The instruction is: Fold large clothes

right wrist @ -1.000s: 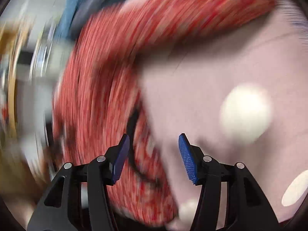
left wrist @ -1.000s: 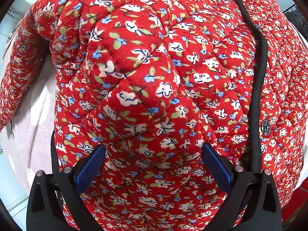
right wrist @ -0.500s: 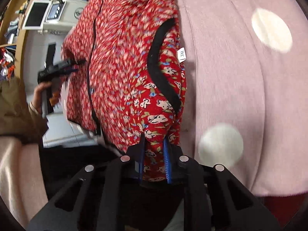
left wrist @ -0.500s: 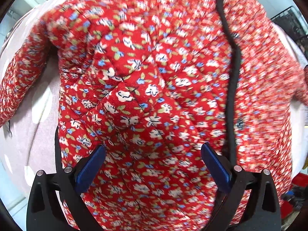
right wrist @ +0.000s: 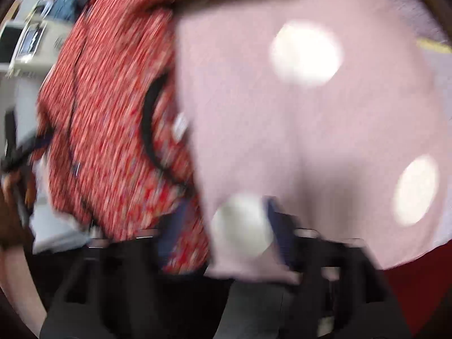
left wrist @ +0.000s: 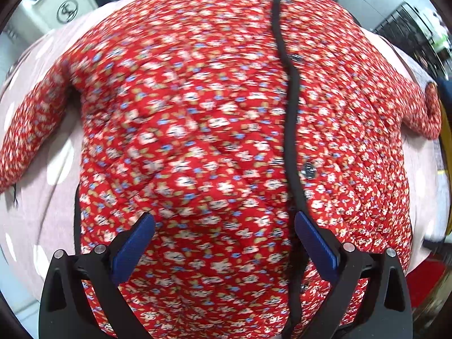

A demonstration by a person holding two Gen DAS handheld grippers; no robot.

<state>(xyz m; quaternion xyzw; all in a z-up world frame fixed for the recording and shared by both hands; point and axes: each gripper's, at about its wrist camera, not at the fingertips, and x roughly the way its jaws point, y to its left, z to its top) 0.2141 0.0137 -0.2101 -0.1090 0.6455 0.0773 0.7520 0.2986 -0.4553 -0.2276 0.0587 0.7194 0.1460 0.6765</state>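
A red quilted floral jacket with black trim lies front-up and spread flat on a pink sheet with white dots; both sleeves stick out sideways. My left gripper is open and empty, low over the jacket's lower left panel, beside the black button placket. The right wrist view is blurred. There the jacket is at the left and the pink sheet at the right. My right gripper is open, its blue pads apart over the jacket's edge and the sheet.
A cream appliance stands behind the bed at the far left. A black wire rack is at the far right. A red floor shows below the bed's edge. The person's other hand and gripper show at the left.
My right gripper was shut on the jacket's edge half a second ago; now it is open and moving. My left gripper has pulled back, so more of the flattened jacket shows.
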